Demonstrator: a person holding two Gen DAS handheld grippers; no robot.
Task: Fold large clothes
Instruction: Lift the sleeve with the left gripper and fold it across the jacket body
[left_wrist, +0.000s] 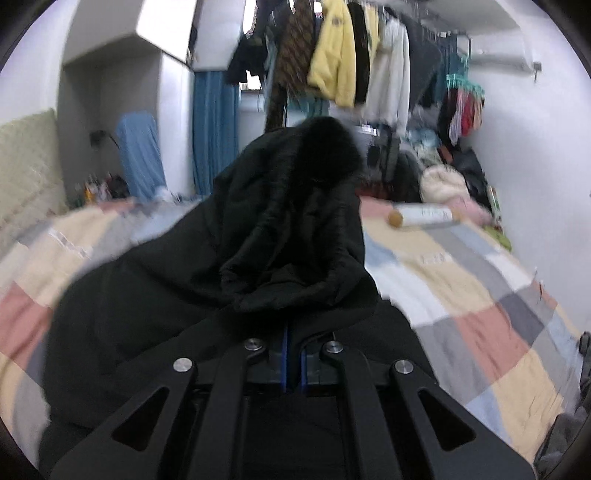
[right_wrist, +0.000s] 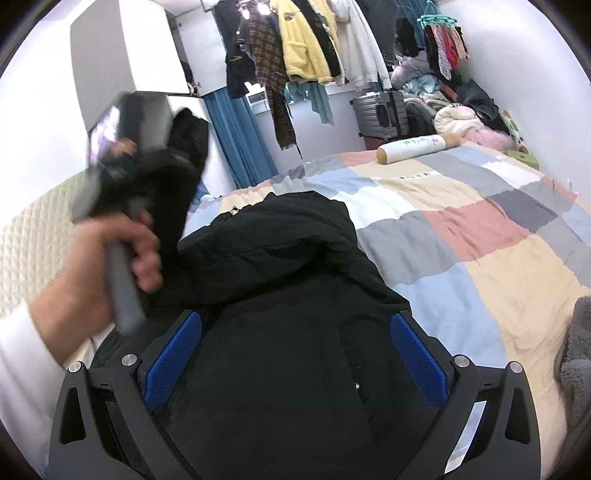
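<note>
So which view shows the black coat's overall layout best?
The right wrist view: the black coat lies spread on the bed. The left wrist view shows only a bunched part, gripped by the left gripper.

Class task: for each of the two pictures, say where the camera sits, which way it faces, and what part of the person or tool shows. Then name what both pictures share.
Left wrist: sits on the left claw, facing over the bed to the clothes rack; claw shut on the black coat.
Right wrist: sits on the right claw, open above the coat; the left hand shows.
Shared: coat, bed, yellow jacket, bolster pillow.
</note>
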